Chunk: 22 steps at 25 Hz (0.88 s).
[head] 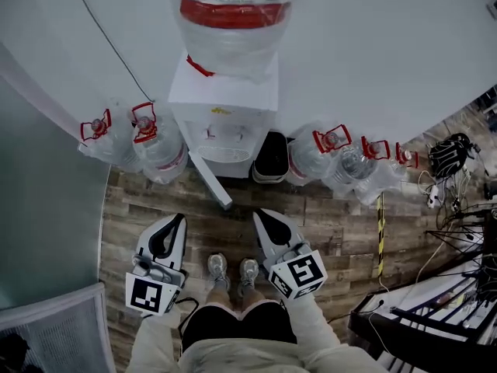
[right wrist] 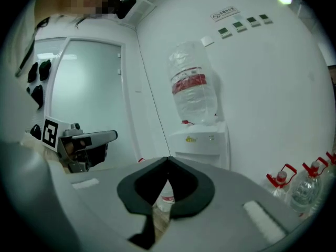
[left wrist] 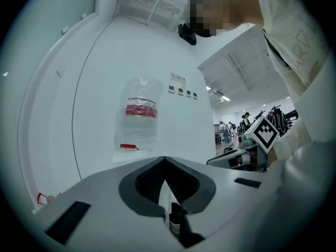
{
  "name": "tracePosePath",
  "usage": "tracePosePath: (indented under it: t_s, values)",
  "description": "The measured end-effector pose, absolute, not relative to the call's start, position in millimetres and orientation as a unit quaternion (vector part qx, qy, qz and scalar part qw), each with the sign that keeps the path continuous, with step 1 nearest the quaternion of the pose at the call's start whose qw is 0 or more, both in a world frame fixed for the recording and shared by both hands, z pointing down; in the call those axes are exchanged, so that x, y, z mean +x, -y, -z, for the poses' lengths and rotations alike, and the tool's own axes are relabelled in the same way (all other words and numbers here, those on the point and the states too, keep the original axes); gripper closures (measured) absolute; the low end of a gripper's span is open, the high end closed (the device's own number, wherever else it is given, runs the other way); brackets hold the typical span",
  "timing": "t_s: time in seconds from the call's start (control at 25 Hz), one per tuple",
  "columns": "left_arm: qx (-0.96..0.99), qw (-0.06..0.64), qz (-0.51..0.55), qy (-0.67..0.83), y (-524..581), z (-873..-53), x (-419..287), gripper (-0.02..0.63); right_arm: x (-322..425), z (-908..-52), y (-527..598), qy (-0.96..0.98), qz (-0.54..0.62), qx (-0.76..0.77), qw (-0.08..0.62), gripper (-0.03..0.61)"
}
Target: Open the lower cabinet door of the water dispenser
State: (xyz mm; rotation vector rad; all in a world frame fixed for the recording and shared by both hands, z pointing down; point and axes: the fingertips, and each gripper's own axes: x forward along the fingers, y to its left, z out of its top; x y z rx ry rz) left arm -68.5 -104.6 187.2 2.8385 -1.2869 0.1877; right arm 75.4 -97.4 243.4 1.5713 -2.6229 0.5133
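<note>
The white water dispenser [head: 224, 103] stands against the wall with a big clear bottle [head: 233, 14] on top. Its lower cabinet door [head: 213, 181] is swung out toward me, a thin white edge over the wooden floor. Both grippers hang close to my body, well short of the dispenser. The left gripper [head: 180, 217] is shut with nothing in it, and so is the right gripper [head: 256, 212]. In the left gripper view the left gripper [left wrist: 165, 160] points at the bottle [left wrist: 139, 117]. In the right gripper view the right gripper [right wrist: 168, 160] faces the dispenser [right wrist: 202, 140].
Several water bottles with red handles stand on the floor left [head: 159, 146] and right [head: 334, 158] of the dispenser. A black bin [head: 272, 158] sits beside it. Cables and equipment [head: 450, 208] crowd the right side. A glass partition [head: 46, 193] runs along the left.
</note>
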Motion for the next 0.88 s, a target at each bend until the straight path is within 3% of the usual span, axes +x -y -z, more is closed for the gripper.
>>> tracePosePath:
  t_s: [0.88]
  values:
    - [0.902, -0.022, -0.041, 0.430, 79, -84, -60, 0.614, 79, -98, 65, 0.865, -0.055, 0.499, -0.006, 0.569]
